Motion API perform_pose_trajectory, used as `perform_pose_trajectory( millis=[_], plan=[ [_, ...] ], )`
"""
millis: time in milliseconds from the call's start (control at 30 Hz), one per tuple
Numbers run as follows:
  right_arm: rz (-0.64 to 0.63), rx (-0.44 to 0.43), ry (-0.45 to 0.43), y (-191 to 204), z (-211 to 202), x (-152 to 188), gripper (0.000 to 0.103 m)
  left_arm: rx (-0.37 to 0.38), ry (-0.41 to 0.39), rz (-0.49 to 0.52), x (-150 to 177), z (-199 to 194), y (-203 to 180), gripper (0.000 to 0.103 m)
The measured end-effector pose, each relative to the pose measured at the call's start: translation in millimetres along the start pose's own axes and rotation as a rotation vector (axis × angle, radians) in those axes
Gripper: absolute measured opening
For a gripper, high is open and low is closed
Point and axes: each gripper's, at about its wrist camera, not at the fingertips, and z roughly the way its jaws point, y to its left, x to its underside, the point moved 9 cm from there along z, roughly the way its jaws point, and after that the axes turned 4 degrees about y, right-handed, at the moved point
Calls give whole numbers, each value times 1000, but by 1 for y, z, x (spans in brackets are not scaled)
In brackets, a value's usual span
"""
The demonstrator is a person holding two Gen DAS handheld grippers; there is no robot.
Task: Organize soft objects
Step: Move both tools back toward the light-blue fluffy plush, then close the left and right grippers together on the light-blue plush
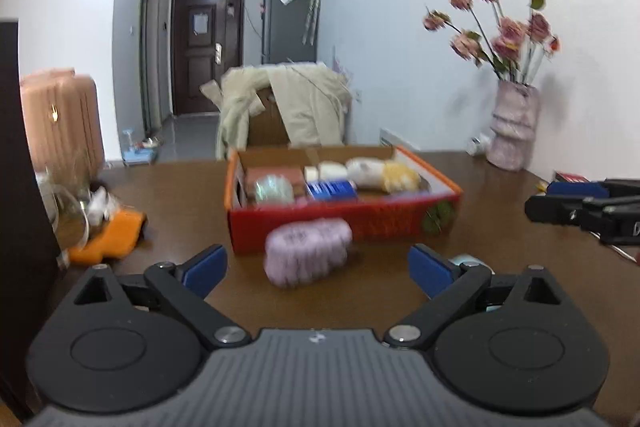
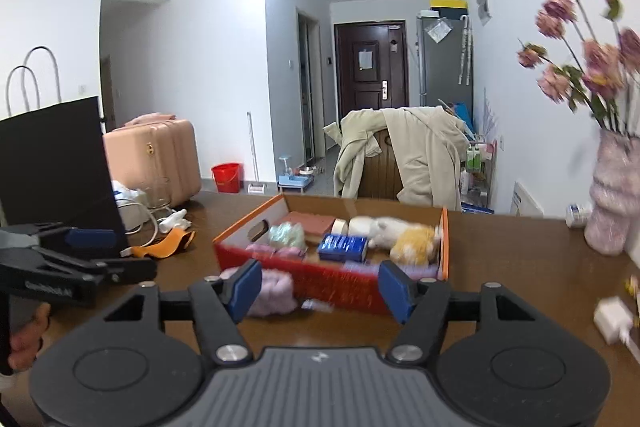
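Both my grippers, left (image 1: 318,265) and right (image 2: 320,287), hover spread wide and empty over brown table (image 1: 180,195), pink yarn (image 1: 306,253) by box (image 1: 344,219)

Blurry and cut-off bits

The pink yarn ball (image 2: 272,293) hides partly behind a blue pad; the flowers (image 2: 580,39) look smeared, and the white charger (image 2: 612,319), maybe, is fuzzy.

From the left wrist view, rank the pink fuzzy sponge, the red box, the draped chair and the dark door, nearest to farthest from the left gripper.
1. Pink fuzzy sponge, on the table just ahead of the left gripper.
2. Red box, directly behind it.
3. Draped chair, beyond the table's far edge.
4. Dark door, at the hallway's end.
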Motion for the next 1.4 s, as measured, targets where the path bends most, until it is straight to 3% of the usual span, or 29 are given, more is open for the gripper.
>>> perform_pose_trajectory(
  millis=[167, 300, 433, 867, 967, 1000, 1033, 1067, 1133, 1200, 1233, 1333, 1400],
  plan=[
    [94, -10, 8, 6, -25, 53, 67, 19, 2, -33, 40, -20, -9, 101],
    [142, -6, 54, 4, -28, 80, 67, 57, 12, -101, 44, -16, -11, 101],
    [145, 29, 75, -7, -15, 81, 67, 57, 19, -93, 42, -4, -13, 101],
    [223, 48, 174, -48, 66, 94, 62, 149, 146, -98, 43, 79, -48, 99],
    [246, 20, 194, -61, 81, 93, 57, 206, 193, -117, 46, 99, -63, 86],
    [257, 16, 208, -65, 86, 94, 48, 223, 208, -116, 47, 105, -68, 77],
    [272, 12, 229, -68, 92, 97, 46, 233, 220, -116, 50, 110, -71, 69],
    [295, 1, 233, -70, 94, 98, 44, 239, 232, -114, 53, 115, -74, 65],
    [376, 5, 250, -67, 96, 102, 43, 238, 265, -115, 60, 124, -74, 48],
    [403, -23, 272, -55, 95, 104, 41, 232, 271, -166, 62, 129, -65, 41],
    [397, -39, 275, -48, 93, 104, 41, 221, 275, -188, 61, 131, -59, 32],
    [386, -71, 271, -40, 87, 100, 41, 182, 278, -246, 59, 136, -41, 28],
    [401, -105, 279, -41, 86, 99, 41, 200, 284, -271, 57, 137, -37, 28]
  ],
)
